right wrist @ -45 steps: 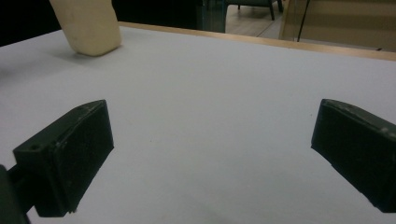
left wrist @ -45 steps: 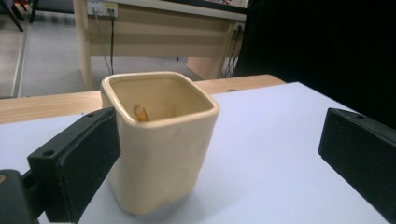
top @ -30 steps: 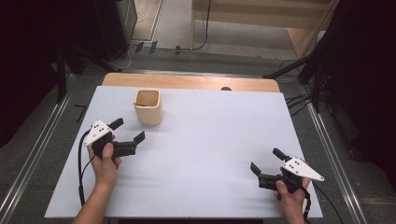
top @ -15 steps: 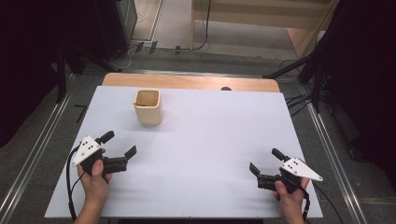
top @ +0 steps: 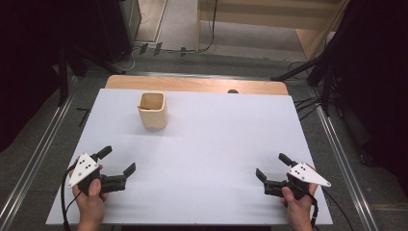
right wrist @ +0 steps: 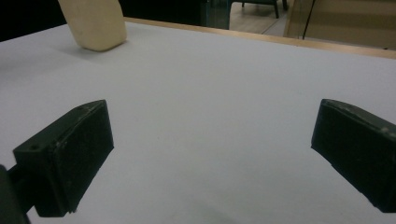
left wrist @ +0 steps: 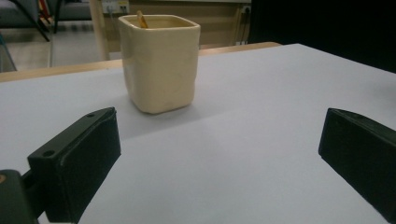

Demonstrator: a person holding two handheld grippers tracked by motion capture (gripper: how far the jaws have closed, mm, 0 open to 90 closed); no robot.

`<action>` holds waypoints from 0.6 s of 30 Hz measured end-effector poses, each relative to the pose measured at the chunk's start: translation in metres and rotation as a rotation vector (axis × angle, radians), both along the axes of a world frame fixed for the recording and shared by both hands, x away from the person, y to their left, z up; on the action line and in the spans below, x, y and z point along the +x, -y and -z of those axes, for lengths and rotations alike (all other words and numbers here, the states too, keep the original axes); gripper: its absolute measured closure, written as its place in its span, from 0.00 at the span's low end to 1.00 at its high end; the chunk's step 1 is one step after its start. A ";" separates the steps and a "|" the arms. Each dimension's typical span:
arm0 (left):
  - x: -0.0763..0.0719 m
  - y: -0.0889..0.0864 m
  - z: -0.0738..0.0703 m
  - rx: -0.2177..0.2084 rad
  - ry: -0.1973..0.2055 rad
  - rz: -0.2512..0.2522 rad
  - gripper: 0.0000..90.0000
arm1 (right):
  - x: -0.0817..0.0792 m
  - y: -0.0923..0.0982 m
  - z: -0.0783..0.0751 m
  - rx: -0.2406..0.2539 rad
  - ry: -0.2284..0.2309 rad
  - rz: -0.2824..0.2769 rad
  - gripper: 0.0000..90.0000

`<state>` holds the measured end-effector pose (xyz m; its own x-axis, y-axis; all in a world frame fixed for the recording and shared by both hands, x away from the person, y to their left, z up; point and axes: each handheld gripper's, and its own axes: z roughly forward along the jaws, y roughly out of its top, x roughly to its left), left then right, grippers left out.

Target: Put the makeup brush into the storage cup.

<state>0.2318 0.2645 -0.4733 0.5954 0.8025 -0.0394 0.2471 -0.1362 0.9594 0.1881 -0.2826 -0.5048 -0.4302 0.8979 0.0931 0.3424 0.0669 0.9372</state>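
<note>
The cup [right wrist: 93, 23] is cut off by the right gripper view's top edge.

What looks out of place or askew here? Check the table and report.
Nothing stands out. The cream cup stands upright on the white table, with a thin stick-like thing resting inside it. No spill or damage shows. The left hand-held gripper and right hand-held gripper sit open, apart from the cup.

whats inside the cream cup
A thin orange-brown stick tip pokes above the rim of the cream cup. The cup's walls hide the rest of the inside.
</note>
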 end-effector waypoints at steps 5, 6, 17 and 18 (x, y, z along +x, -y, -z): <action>-0.010 -0.009 0.003 0.006 -0.002 -0.015 0.00 | 0.000 -0.001 0.001 -0.002 -0.001 -0.003 0.00; -0.011 -0.011 0.004 0.012 -0.003 -0.019 0.00 | 0.000 -0.001 0.001 -0.001 -0.002 -0.003 0.00; -0.032 -0.028 0.004 0.028 0.005 -0.039 0.00 | -0.006 -0.001 0.000 -0.003 0.005 0.005 0.00; -0.032 -0.030 0.004 0.035 0.006 -0.040 0.00 | -0.006 -0.001 0.000 -0.004 0.005 0.006 0.00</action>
